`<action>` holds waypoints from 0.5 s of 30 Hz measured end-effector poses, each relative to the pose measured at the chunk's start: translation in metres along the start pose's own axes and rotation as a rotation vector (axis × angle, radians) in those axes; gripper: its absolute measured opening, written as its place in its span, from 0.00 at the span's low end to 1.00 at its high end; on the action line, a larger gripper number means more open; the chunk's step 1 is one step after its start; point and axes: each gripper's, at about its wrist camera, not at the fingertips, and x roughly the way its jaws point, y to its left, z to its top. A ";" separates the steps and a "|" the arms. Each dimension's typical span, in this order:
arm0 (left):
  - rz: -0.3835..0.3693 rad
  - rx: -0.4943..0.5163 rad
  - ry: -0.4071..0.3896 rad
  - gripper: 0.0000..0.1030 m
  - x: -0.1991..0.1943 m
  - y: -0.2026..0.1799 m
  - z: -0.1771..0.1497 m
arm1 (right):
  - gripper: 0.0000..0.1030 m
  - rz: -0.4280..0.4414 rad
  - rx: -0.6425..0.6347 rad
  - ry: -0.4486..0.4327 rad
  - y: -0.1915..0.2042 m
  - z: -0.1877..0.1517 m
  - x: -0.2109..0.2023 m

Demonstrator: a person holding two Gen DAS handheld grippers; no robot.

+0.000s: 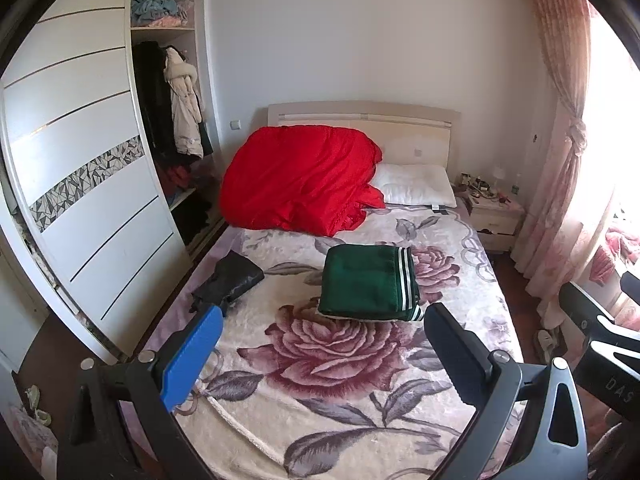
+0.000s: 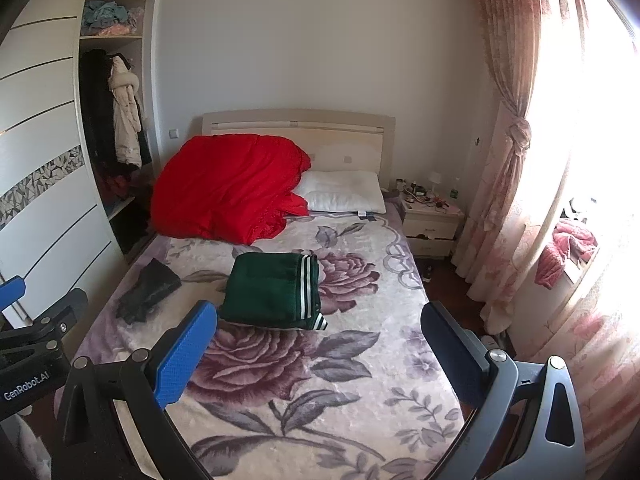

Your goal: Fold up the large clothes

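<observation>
Lying folded into a neat rectangle near the middle of the bed (image 1: 472, 360), the green garment (image 1: 366, 286) shows white stripes along its right edge and rests on the floral blanket (image 1: 332, 360) just above a large printed rose. Both grippers hang over the foot of the bed, well short of it and touching nothing. The left gripper (image 1: 320, 354) has its fingers spread wide, blue pad on one side and dark pad on the other, with only blanket showing between them. The right gripper (image 2: 318, 354) is likewise spread wide and holds nothing; from its camera the left one's black frame shows at the left edge. A crumpled dark garment (image 1: 230, 282) lies on the blanket to the left of the green one, apart from it, toward the wardrobe (image 1: 80, 168) side. At the head of the bed a bulky red quilt (image 1: 300, 178) is heaped against the headboard (image 1: 400, 120), overlapping a white pillow (image 1: 416, 184) to its right. A cluttered nightstand (image 2: 432, 220) stands beside the bed near the pink curtain (image 2: 516, 140), which is tied back at the bright window
</observation>
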 end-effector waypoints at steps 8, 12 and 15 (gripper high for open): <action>-0.002 0.004 -0.013 1.00 -0.005 0.001 0.004 | 1.00 0.012 0.004 0.003 -0.002 0.008 0.006; -0.007 0.002 -0.011 1.00 -0.006 0.000 0.005 | 1.00 0.013 0.004 0.005 -0.002 0.009 0.008; -0.008 0.004 -0.013 1.00 -0.006 0.000 0.005 | 1.00 0.009 0.011 0.005 -0.003 0.005 0.003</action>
